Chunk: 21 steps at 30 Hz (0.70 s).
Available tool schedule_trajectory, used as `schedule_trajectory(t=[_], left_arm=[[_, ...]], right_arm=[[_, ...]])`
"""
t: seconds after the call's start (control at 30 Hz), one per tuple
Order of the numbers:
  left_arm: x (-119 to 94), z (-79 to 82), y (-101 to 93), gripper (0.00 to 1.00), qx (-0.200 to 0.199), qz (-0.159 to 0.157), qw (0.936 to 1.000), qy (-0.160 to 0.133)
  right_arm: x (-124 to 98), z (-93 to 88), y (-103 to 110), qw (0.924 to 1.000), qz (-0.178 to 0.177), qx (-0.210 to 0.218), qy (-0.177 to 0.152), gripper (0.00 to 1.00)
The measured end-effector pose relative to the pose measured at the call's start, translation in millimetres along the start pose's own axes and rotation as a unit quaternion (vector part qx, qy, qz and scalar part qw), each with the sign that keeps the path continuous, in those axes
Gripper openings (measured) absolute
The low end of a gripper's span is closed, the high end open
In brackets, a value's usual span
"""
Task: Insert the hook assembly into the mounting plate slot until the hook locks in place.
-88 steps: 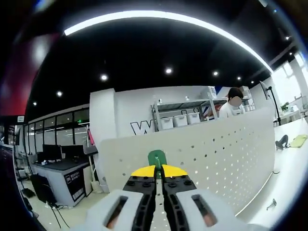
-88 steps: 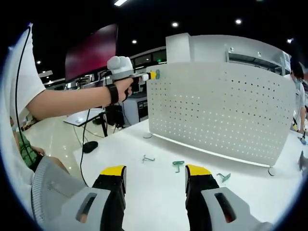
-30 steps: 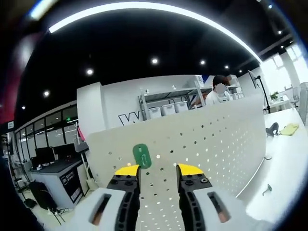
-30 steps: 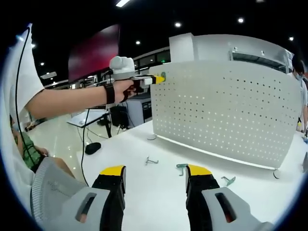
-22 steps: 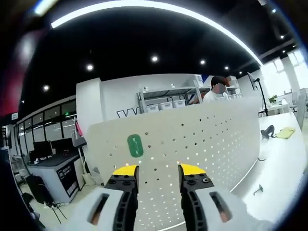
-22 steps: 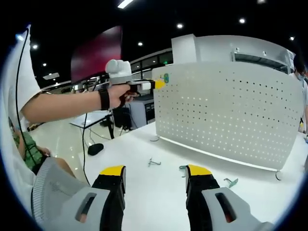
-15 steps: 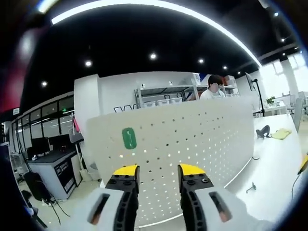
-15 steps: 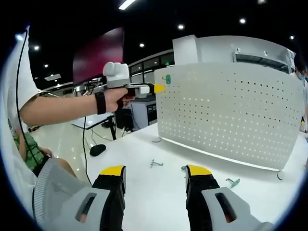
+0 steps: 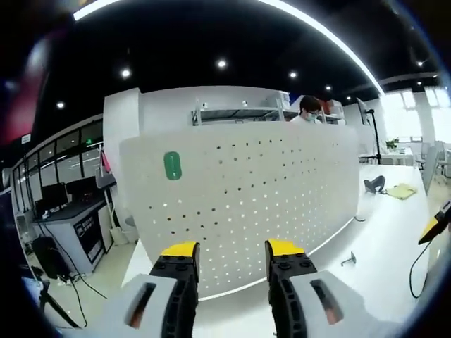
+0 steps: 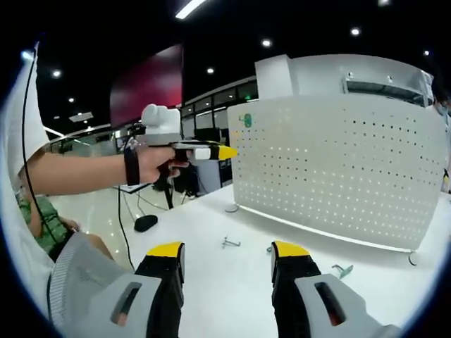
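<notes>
One green hook assembly (image 9: 173, 165) sits on the white perforated mounting plate (image 9: 282, 190), near the plate's upper corner at its left end; in the right gripper view the same hook assembly (image 10: 246, 120) shows at that same corner of the mounting plate (image 10: 352, 162). Three loose hooks lie on the white tabletop (image 10: 232, 282) in front of the plate: a grey hook (image 10: 230, 243), a second hook (image 10: 270, 248) partly hidden behind a finger, and a green hook (image 10: 342, 270) toward the plate's right end. One small hook (image 9: 348, 260) also shows on the tabletop (image 9: 373, 260) in the left gripper view. Room: open office, dark ceiling with spot lights, a shelf rack and a person behind the plate, desks with monitors at left. Left gripper (image 9: 229, 248): fingers apart, nothing between them, hook assembly well above and to the left of them, not touching. In the right gripper view the left gripper (image 10: 227, 152), held by a hand (image 10: 151, 163), sits just short of the plate's left edge, below the hook assembly. Right gripper (image 10: 227, 251): fingers wide, holding nothing, low over the tabletop, well apart from the hook assembly.
</notes>
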<state>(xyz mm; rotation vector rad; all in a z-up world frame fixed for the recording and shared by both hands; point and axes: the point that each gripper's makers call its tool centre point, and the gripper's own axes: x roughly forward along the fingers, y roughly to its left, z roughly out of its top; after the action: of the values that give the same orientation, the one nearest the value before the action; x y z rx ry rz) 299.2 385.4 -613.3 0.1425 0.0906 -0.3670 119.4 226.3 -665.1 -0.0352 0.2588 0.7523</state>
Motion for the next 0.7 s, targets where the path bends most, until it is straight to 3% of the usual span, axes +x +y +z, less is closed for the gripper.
schedule_trajectory(t=[0.43, 0.7], left_arm=[[-14, -38.4, -14.8, 0.37, -0.026, 0.001, 0.9984, 0.050], [-19, -65.0, -24.4, 0.39, -0.038, 0.000, 0.9945, 0.097]], right_arm=[[5, -1.0, 1, 0.9997, 0.025, -0.002, 0.002, 0.49], [4, -4.0, -2, 0.9993, 0.037, 0.001, 0.005, 0.49]])
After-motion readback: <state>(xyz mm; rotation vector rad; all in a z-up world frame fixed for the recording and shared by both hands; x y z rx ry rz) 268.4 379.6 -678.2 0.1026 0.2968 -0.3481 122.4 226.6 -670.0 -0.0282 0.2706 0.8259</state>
